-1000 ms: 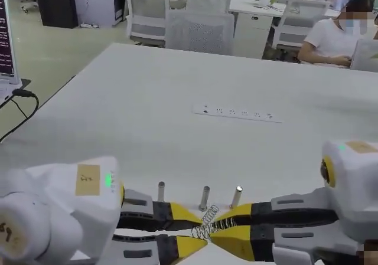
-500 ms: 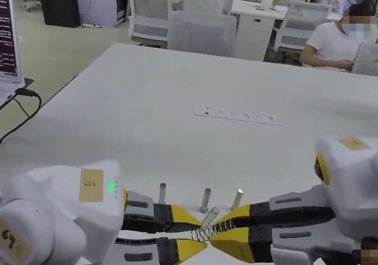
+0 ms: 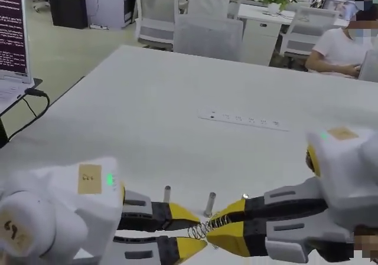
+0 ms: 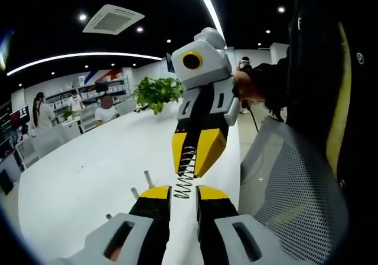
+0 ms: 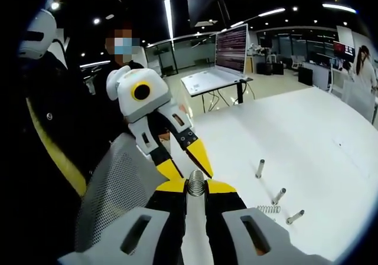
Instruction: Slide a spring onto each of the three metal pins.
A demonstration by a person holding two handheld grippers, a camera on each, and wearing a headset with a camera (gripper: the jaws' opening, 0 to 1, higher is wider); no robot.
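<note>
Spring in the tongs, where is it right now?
Bottom centre of the head view, the spring is gripped in the right tongs, its free end at the open left tongs, just on the near side of the pins.

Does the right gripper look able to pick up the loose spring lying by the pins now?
Probably not yet: the right gripper holds a spring in its jaws. The loose spring lies uncovered beside the pins, so the way itself looks free.

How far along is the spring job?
Done: nothing, all three pins look bare. In hand: right gripper is shut on one spring, whose far end sits between the jaws of the open left gripper. Left: all three pins; a second spring lies on the table beside them.
</note>
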